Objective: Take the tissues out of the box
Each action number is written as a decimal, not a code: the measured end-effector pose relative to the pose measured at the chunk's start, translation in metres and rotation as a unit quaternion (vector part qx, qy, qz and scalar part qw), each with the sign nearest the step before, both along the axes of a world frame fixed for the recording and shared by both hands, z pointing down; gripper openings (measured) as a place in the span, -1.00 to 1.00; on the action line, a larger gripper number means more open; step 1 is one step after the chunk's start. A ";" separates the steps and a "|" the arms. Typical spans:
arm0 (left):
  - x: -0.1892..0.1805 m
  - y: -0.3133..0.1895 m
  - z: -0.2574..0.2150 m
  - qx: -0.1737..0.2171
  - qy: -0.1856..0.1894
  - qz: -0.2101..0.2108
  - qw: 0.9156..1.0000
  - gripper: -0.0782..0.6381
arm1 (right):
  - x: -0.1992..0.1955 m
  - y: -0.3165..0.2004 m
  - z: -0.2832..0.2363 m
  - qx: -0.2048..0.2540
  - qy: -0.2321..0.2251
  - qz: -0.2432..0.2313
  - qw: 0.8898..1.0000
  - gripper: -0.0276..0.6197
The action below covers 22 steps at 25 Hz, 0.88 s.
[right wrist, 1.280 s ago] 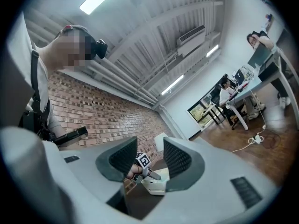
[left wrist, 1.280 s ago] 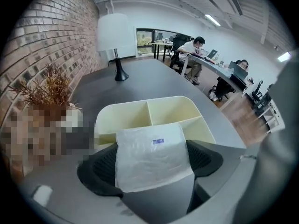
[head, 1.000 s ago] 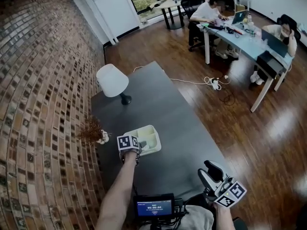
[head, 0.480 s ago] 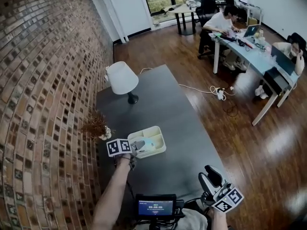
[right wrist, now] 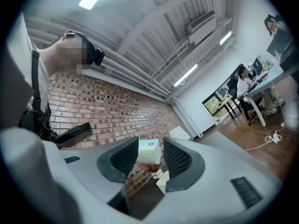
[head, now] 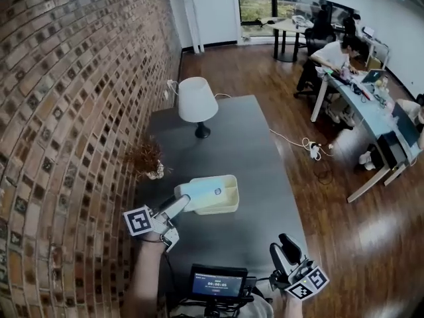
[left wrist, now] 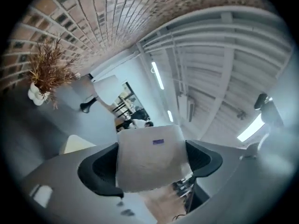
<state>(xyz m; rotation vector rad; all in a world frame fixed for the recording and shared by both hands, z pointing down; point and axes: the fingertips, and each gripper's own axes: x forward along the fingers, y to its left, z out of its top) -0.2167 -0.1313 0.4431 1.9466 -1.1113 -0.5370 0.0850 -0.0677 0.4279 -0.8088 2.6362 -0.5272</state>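
The left gripper [head: 180, 203] has drawn back from the box [head: 224, 210]. A second ago its marker cube sat right at the box's near-left rim, with the fingers down inside. Now the cube is off to the lower left, close to the brick wall [head: 66, 111], and the tissue pack [head: 202, 192] has come up with it. The head view has also swung, so the lamp [head: 197, 100] and the dried plant [head: 147, 158] sit more to the middle than before. The right gripper [head: 283, 245] has hardly moved.

The left forearm rises from the bottom edge of the head view. Its gripper is slanted up and to the right, toward the box's left end. In the left gripper view the fingers [left wrist: 97, 169] are clamped on the pale tissue pack from both sides, and the pack fills the gap between them. A small blue label [left wrist: 158, 142] faces the camera.

The pack hangs over the left end of the cream box, which stands on the dark bench [head: 242, 144]. In the right gripper view it is seen raised against the bricks.

The right gripper is held low near the person's body, at the bench's near edge. Its fingers point away from the person, slightly apart and holding nothing. The far-off pack shows through the gap.
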 end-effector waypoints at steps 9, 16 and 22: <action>-0.018 0.094 -0.061 0.196 0.234 0.005 0.952 0.43 | -0.025 0.006 -0.007 0.001 0.018 -0.019 1.000 -0.39; -0.031 0.128 -0.067 0.246 0.357 -0.008 0.901 0.43 | -0.043 0.011 -0.015 0.008 0.023 -0.035 0.999 -0.42; -0.021 0.129 -0.047 0.239 0.451 -0.021 0.860 0.43 | -0.052 0.018 -0.021 0.012 0.029 -0.043 0.999 -0.42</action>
